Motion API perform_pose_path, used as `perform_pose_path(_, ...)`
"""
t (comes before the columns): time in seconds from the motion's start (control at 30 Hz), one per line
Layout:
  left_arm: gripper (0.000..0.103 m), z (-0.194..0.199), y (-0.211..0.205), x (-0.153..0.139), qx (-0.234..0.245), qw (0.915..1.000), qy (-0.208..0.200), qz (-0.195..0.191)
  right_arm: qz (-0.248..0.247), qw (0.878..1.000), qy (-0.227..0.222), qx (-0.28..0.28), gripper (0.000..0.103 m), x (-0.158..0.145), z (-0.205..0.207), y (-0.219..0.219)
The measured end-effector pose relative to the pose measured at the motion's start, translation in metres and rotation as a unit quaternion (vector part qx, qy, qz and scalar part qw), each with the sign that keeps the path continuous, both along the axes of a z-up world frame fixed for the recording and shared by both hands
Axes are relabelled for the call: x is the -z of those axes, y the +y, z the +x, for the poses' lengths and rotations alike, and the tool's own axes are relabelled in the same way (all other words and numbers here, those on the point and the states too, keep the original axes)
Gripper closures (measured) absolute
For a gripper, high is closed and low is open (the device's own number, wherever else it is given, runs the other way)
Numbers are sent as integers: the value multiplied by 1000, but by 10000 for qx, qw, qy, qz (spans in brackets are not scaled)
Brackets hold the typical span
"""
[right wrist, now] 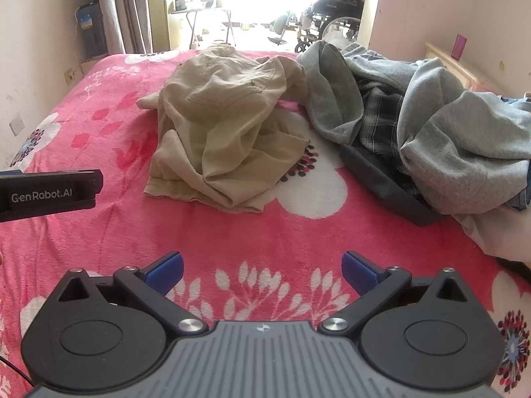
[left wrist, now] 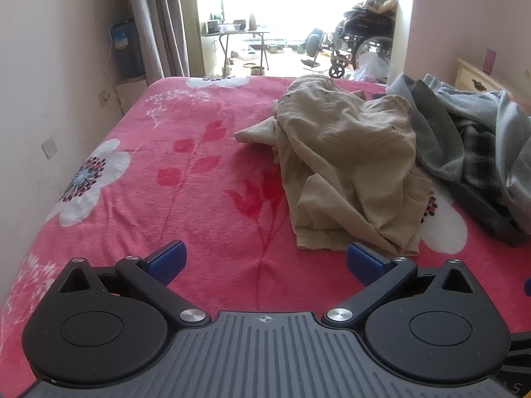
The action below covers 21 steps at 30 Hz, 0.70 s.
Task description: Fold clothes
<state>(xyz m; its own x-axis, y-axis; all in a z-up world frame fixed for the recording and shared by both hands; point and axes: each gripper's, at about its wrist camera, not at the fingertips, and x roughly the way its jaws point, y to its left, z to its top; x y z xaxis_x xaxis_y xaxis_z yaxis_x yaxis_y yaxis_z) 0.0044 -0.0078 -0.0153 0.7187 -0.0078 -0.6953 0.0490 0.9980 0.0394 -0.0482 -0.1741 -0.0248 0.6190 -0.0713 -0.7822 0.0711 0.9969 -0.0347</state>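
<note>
A crumpled pair of beige trousers [left wrist: 345, 162] [right wrist: 225, 132] lies in a heap on the pink floral blanket [left wrist: 186, 179] [right wrist: 265, 232]. To its right sits a pile of grey hooded garments with a plaid shirt [left wrist: 471, 146] [right wrist: 418, 132]. My left gripper [left wrist: 265, 262] hovers open over the blanket, just short of the trousers' near hem, nothing between its blue pads. My right gripper [right wrist: 262, 267] is open too, farther back from the clothes and empty. The left gripper's body [right wrist: 49, 192] shows at the left edge of the right wrist view.
A wall [left wrist: 49, 83] runs along the bed's left side, with a curtain [left wrist: 156, 23] at the far corner. A wooden nightstand [left wrist: 481, 79] stands at the right. Beyond the bed's far edge are a folding table [left wrist: 239, 36] and a wheelchair [left wrist: 361, 39].
</note>
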Motion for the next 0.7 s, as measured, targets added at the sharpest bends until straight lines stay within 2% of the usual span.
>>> perform_pose_path(0.4, 0, 20, -7, 18, 154, 9998, 8, -111, 192, 9997, 141, -6, 0, 21, 17, -11)
perform_pose_path(0.53, 0, 30, -4, 25, 107, 9995, 22, -295, 365, 9992, 144, -107, 0, 27, 23, -16)
perform_pose_path(0.7, 0, 44, 2, 31, 31, 9986, -48, -525, 479, 9985, -77, -252, 0, 30, 31, -21)
